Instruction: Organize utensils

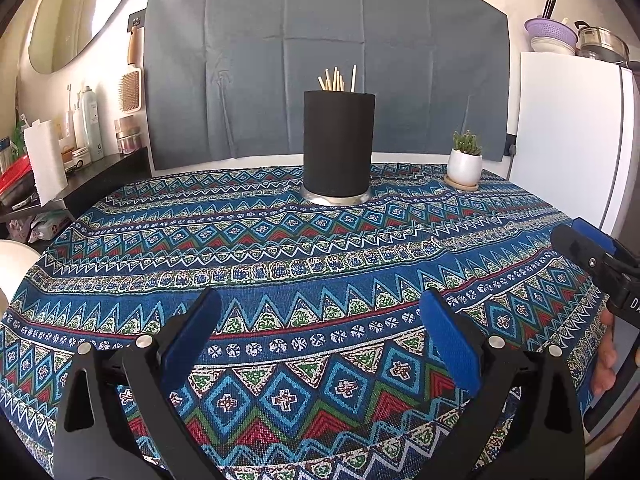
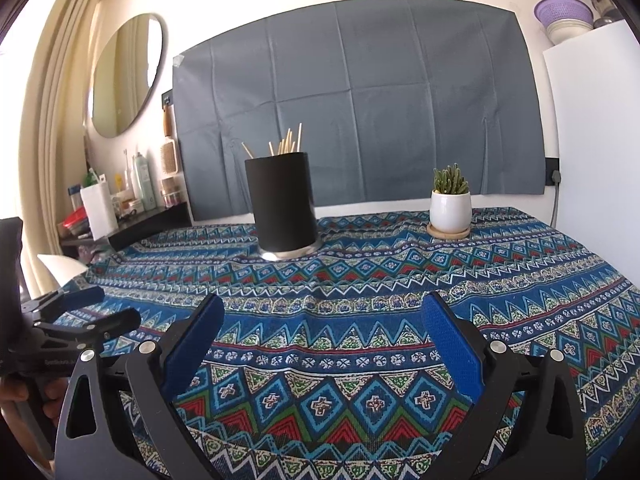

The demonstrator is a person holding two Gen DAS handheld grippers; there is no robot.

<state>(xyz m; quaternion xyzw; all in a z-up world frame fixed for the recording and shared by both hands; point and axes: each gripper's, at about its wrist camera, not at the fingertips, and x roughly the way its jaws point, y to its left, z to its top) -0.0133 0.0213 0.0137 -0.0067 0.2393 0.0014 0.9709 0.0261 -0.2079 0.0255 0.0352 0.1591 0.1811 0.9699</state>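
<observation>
patterned blue cloth [image 1: 320, 264] covers the bench on which we work. nearest us, the left gripper [image 1: 320, 312] hovers over the cloth, its blue-padded fingers [image 1: 192, 340] spread wide apart with nothing between them. the right gripper [image 2: 324, 316] hovers likewise, fingers [image 2: 452, 344] wide apart and empty. farther back, near the rear edge of the bench, we see the black holder [image 1: 339, 152] standing upright on a metal base, with wooden chopsticks [image 1: 336, 79] standing inside it, tips projecting above the rim. to its right, well apart, stands a potted plant [image 1: 465, 162] on a coaster. behind hangs a grey sheet [image 1: 320, 60] against the wall.
</observation>
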